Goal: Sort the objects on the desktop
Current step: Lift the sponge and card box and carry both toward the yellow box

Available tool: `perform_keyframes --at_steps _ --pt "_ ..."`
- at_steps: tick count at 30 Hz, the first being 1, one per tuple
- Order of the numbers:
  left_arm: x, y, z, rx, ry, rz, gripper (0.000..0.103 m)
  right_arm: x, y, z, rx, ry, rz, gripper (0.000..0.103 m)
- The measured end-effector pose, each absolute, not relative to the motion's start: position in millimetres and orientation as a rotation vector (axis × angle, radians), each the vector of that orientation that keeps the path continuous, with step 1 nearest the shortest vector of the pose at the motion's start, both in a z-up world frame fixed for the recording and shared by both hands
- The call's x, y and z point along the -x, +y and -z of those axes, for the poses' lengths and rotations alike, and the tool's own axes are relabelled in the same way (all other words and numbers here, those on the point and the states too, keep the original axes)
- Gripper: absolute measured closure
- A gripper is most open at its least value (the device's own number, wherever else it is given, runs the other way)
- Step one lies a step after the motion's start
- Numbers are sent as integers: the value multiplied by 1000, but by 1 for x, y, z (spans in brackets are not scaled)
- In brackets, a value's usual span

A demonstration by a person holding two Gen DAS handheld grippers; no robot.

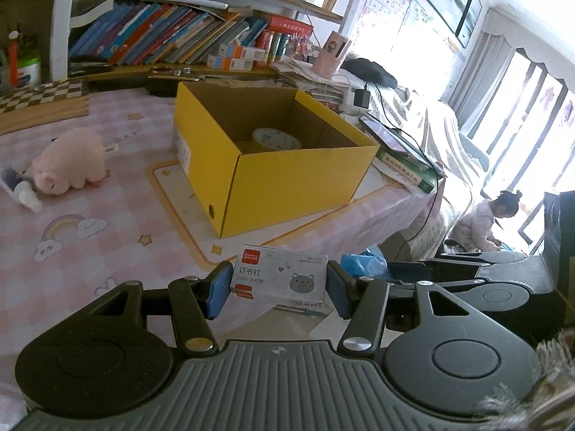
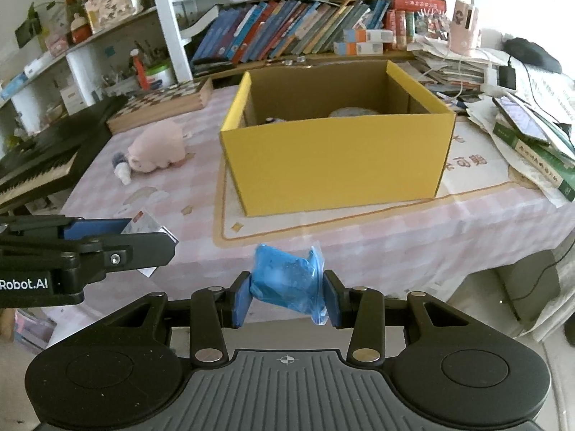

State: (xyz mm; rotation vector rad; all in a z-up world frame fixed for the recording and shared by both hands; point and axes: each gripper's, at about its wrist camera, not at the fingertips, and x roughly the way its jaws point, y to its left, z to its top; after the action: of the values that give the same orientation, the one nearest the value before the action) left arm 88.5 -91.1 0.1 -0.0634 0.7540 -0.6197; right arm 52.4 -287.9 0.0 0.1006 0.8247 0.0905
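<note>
My left gripper [image 1: 278, 287] is shut on a white staple box [image 1: 282, 276] printed with a grey cat, held above the table's near edge. My right gripper [image 2: 286, 296] is shut on a crumpled blue plastic bag [image 2: 287, 280]. The bag [image 1: 363, 265] and right gripper also show at the right in the left wrist view. The left gripper [image 2: 143, 240] with the staple box [image 2: 145, 224] shows at the left in the right wrist view. An open yellow cardboard box [image 1: 280, 176] [image 2: 337, 165] stands ahead of both, with a roll of tape [image 1: 276, 138] inside. A pink plush pig [image 1: 70, 165] [image 2: 156, 147] lies on the pink tablecloth to the left.
A small white bottle [image 1: 28, 197] lies beside the pig. A checkered board [image 2: 161, 104] and keyboard [image 2: 39, 165] sit at the left. Books [image 1: 406, 168], papers, a tablet [image 2: 521, 115] and a charger with cables crowd the right. Shelves of books [image 2: 287, 32] stand behind. A person [image 1: 478, 222] sits on the floor at the right.
</note>
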Motion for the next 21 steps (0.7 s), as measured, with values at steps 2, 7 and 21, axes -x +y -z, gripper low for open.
perform_keyframes --at_steps 2,7,21 --pt "-93 -97 0 60 752 621 50 -57 -294 0 -101 824 -90 62" --pt "-103 -116 -4 46 736 629 50 -70 -310 -3 -97 815 -93 62" --pt "-135 -169 -22 12 671 613 50 -113 -359 -18 -89 733 -137 62"
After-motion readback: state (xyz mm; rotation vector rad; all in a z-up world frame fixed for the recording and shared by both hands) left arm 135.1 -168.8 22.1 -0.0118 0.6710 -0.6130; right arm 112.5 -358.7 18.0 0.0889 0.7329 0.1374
